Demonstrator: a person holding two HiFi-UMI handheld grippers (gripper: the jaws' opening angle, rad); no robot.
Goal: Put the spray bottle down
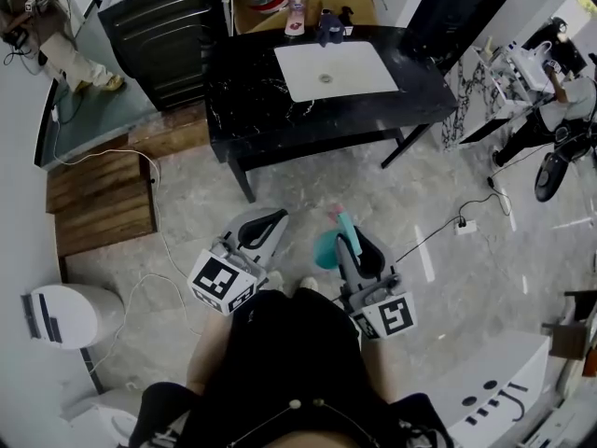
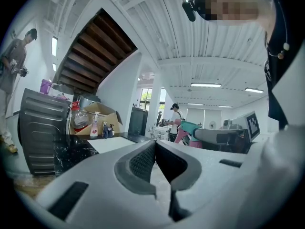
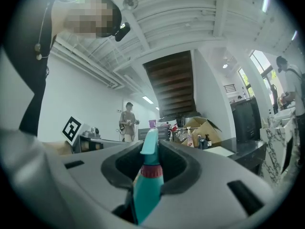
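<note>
Item: spray bottle [image 3: 144, 194], teal plastic, red collar. I hold it clamped in the right tool [image 3: 152, 147], above the floor, well short of the far tabletop [image 1: 252, 110]. Likely light, smooth and squeezable, so best gripped firmly near the neck. Left tool [image 2: 155, 149]: closed, empty.

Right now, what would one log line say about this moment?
right claw: shut on spray bottle | left claw: shut, empty | black table: ahead | bottle: not yet down

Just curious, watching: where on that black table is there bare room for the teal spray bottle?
For the spray bottle, the black table is bare left of the white basin, and in a narrower patch at its right. The back edge is crowded: a pump bottle and a dark bottle stand by the cardboard box.
</note>
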